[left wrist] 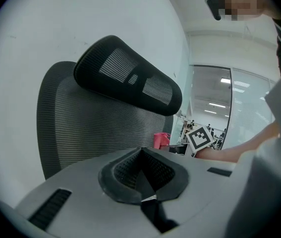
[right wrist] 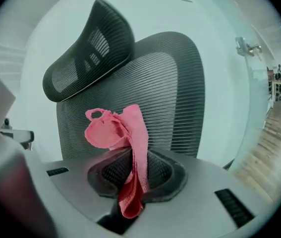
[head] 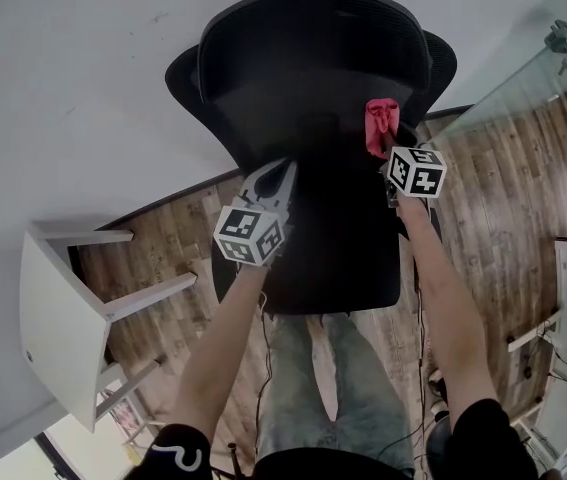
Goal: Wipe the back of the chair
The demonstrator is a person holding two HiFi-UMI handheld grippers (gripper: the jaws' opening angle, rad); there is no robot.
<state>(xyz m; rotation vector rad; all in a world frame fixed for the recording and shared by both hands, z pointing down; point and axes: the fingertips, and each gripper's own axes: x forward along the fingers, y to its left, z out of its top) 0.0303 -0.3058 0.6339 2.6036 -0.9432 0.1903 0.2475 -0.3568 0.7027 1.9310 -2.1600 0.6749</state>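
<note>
I am pinching a pink cloth [right wrist: 116, 129] in my right gripper [right wrist: 133, 171], jaws clamped on the fabric, which is bunching above the tips and trailing down behind them. My left gripper [left wrist: 142, 175] is holding its jaws pressed together on nothing. Just ahead of both pairs of jaws the chair's black mesh back [right wrist: 175, 88] is rising, though I cannot tell whether the cloth is touching it. Farther up, the headrest [right wrist: 88, 48] is tilting over it.

One chair [head: 313, 68], one cloth [head: 381, 126] (pink)
</note>
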